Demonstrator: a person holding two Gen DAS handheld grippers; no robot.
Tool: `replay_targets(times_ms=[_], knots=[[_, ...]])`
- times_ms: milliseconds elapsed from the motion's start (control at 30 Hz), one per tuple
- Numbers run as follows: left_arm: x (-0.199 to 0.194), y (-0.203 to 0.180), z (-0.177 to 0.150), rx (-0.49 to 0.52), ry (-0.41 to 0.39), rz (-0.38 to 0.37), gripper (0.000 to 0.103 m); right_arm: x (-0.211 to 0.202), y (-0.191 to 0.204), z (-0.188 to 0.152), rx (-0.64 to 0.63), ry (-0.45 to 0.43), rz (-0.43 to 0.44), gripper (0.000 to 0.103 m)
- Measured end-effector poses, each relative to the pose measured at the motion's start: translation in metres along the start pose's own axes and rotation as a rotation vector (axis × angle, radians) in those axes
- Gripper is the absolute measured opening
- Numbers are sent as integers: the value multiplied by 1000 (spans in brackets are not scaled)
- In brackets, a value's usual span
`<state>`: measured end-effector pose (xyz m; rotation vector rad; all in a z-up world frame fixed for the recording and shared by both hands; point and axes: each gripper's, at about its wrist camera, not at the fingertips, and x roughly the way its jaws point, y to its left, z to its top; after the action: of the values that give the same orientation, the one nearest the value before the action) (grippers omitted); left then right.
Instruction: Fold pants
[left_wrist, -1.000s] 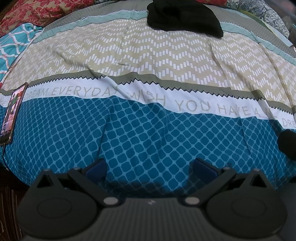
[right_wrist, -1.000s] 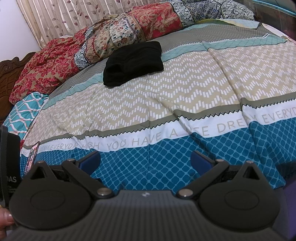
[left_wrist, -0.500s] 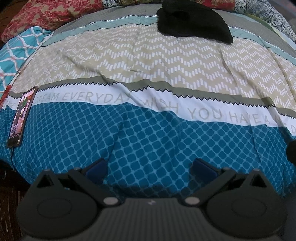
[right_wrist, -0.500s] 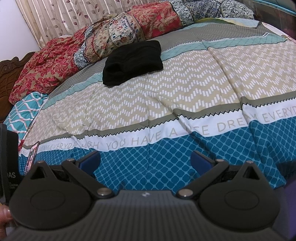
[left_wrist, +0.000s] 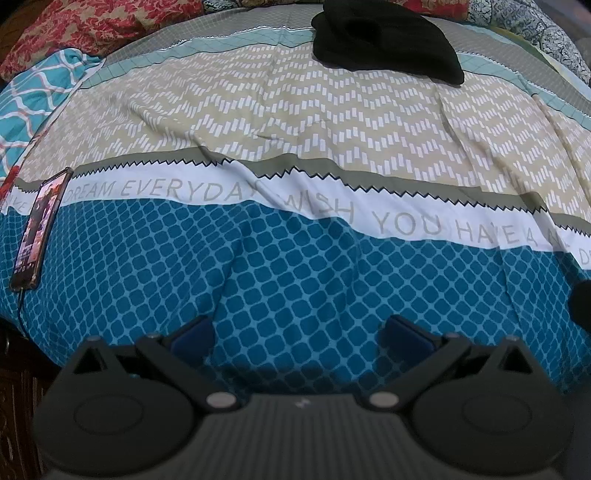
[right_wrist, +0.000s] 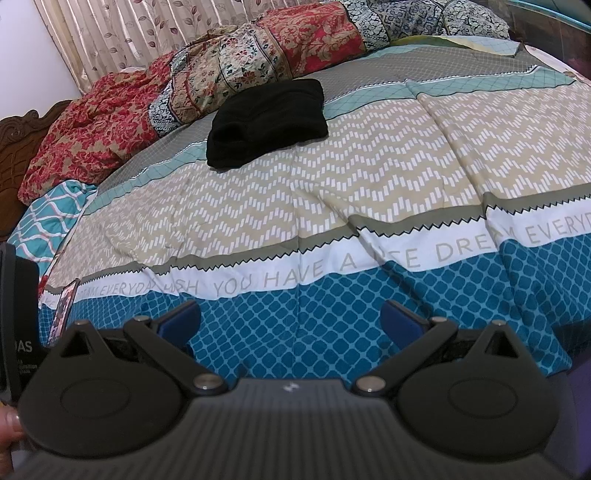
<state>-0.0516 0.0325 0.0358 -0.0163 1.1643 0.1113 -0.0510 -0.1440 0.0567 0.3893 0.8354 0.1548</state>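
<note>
Black pants (left_wrist: 388, 44) lie bunched in a folded heap on the far grey band of the bed; they also show in the right wrist view (right_wrist: 267, 122). My left gripper (left_wrist: 295, 332) is open and empty, low over the near blue part of the bedspread, far from the pants. My right gripper (right_wrist: 291, 317) is open and empty too, over the same blue band at the bed's near edge.
A phone (left_wrist: 38, 229) with a cable lies at the bed's left edge, also in the right wrist view (right_wrist: 64, 310). Patterned red quilts and pillows (right_wrist: 184, 92) pile along the far side. A teal pillow (right_wrist: 48, 218) sits far left. The bedspread (left_wrist: 295, 147) is wrinkled.
The left gripper's view has shifted so the pants and the phone sit further right and lower in the frame. The right gripper has barely moved. Both stay open.
</note>
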Motion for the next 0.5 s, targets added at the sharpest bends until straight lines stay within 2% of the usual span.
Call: replay_targets(times_ms=[333, 500], knots=[[-1, 1, 0, 3, -3, 5, 103, 0, 1, 0, -1, -1, 0, 103], [-11, -2, -1, 32, -63, 20, 103, -2, 3, -1, -2, -9, 0, 103]])
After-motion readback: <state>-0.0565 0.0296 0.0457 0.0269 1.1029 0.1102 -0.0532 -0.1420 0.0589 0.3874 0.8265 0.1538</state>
